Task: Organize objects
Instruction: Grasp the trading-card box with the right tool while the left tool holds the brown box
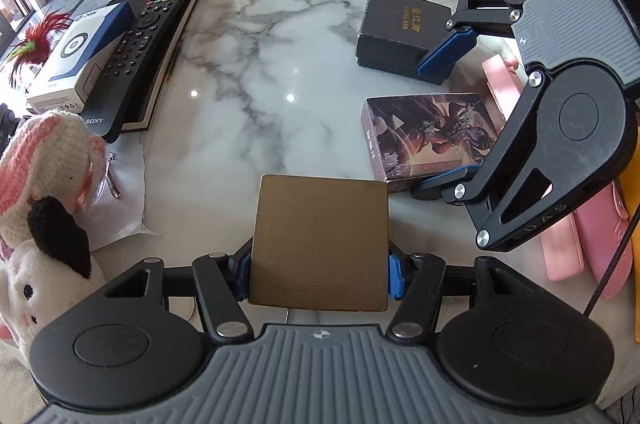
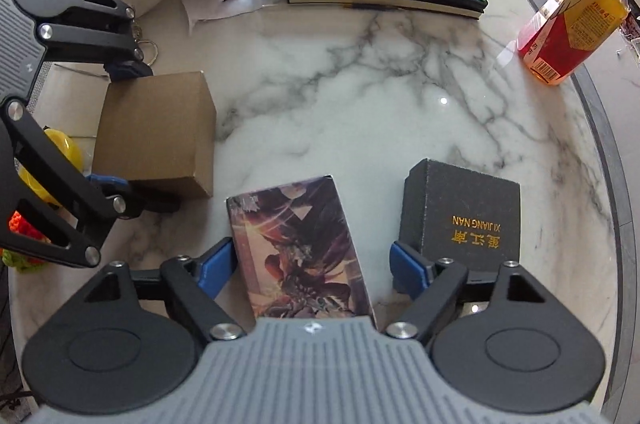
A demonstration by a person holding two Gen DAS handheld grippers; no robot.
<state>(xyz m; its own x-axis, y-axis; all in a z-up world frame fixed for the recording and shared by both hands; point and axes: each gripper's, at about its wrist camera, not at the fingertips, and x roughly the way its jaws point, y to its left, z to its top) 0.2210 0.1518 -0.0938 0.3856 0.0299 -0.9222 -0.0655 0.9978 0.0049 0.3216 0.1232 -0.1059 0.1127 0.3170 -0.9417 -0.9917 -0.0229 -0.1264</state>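
While the left hand-held gripper [image 1: 320,274] pinches a brown box [image 1: 320,244] steady on the marble bench [image 1: 280,64], the right hand-held gripper [image 2: 308,270], jaws spread, straddles an illustrated box [image 2: 300,248], w/ a black box [image 2: 464,216] just right, likely next pick.

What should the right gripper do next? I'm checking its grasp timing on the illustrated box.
Probably close the jaws. The right gripper already straddles the illustrated box, which lies flat on the marble table; one blue pad sits against its side, the other stands off with a gap, close to the black box. The left gripper already clamps the brown box.
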